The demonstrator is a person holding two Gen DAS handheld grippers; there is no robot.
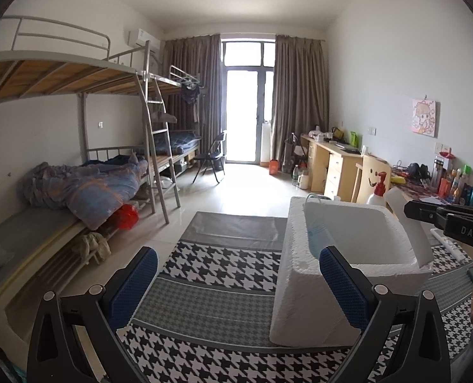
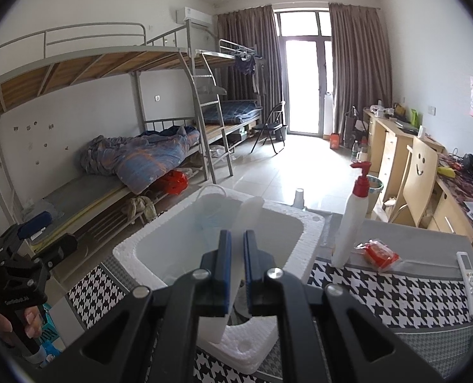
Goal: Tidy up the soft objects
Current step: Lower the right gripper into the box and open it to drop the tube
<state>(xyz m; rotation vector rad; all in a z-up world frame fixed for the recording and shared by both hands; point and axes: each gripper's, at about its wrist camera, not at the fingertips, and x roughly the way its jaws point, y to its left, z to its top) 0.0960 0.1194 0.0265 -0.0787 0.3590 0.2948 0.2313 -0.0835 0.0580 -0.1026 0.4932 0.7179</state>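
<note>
Right hand-held gripper (image 2: 234,269): pads closed on a white foam strip (image 2: 247,212), clamped partway along its length. The strip hangs over the open white foam box (image 2: 309,239), which sits on the houndstooth-covered desk (image 2: 395,290). Left hand-held gripper (image 1: 238,287): fingers spread apart, holding nothing, low beside the box's near left wall.

Risks, as judged:
- The strip is soft; the clamp may bend or crease it, and a bent end could catch the box rim instead of dropping in.
- The box looks light. A snag could push or tip it; nothing pins it down now.
- The pump bottle (image 2: 352,220) stands just right of the box. A sideways swing could topple it.

Orientation: the strip's long axis runs along the gripper's forward line, far end tilted up and away over the box cavity, near end below the pads at the box's front rim.

A blue-tinted item lies inside the box; identity unclear.
</note>
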